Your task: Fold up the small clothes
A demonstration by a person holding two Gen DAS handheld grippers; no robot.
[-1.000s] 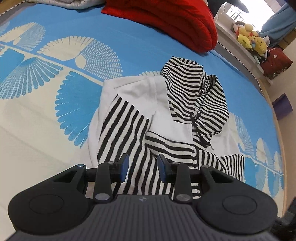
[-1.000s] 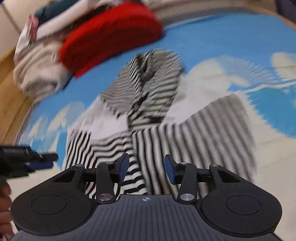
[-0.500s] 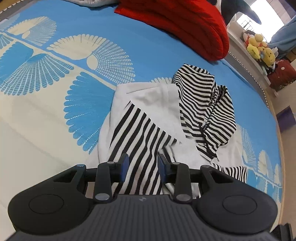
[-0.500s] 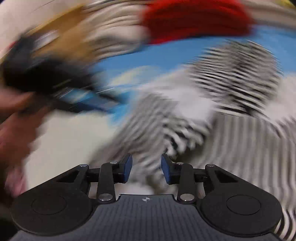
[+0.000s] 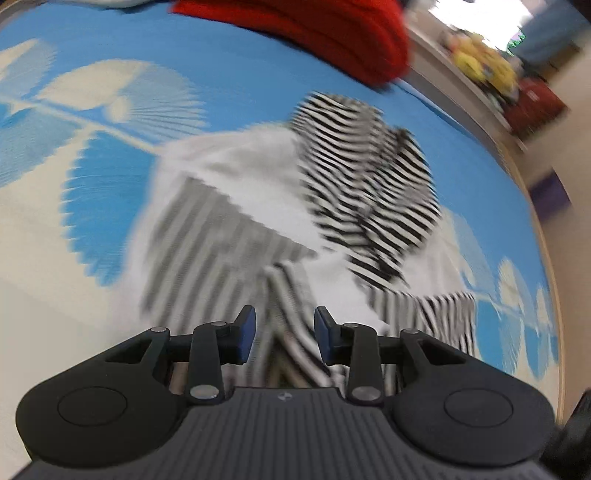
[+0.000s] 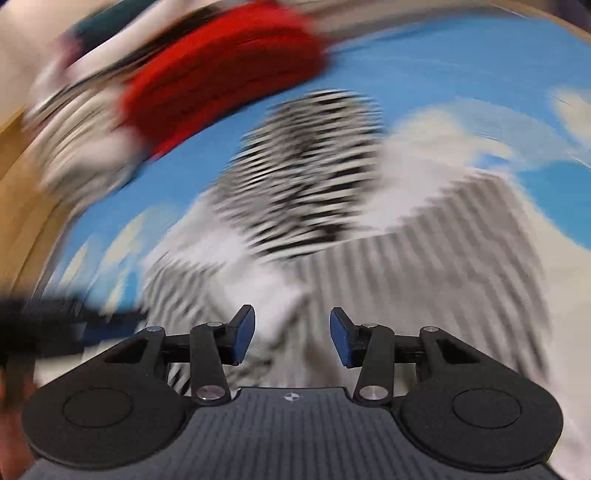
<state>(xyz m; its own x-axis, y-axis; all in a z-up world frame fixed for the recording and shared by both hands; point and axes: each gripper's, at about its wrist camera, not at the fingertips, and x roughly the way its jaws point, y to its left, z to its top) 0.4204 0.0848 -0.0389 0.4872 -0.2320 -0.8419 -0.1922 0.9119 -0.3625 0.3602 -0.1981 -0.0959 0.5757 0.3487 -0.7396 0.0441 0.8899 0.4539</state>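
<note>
A small black-and-white striped hooded top [image 5: 295, 221] lies on the blue and cream patterned bedspread [image 5: 110, 122], hood at the far end. Both views are motion-blurred. My left gripper [image 5: 284, 334] is open, low over the near hem, with striped cloth showing between its pads; no grip on it shows. My right gripper [image 6: 291, 338] is open over the near edge of the same top [image 6: 332, 229]. The left gripper shows as a dark blur at the left of the right wrist view [image 6: 48, 325].
A red padded garment [image 5: 314, 33] lies beyond the hood, also in the right wrist view [image 6: 221, 81]. Pale bundled clothes [image 6: 74, 140] sit beside it. Yellow soft toys [image 5: 484, 62] sit on a ledge past the bed's far right edge.
Both grippers have been moving fast over the top. The right gripper swung left, then back, and its jaws opened a little wider. The folded-in sleeve near the left gripper has shifted.
</note>
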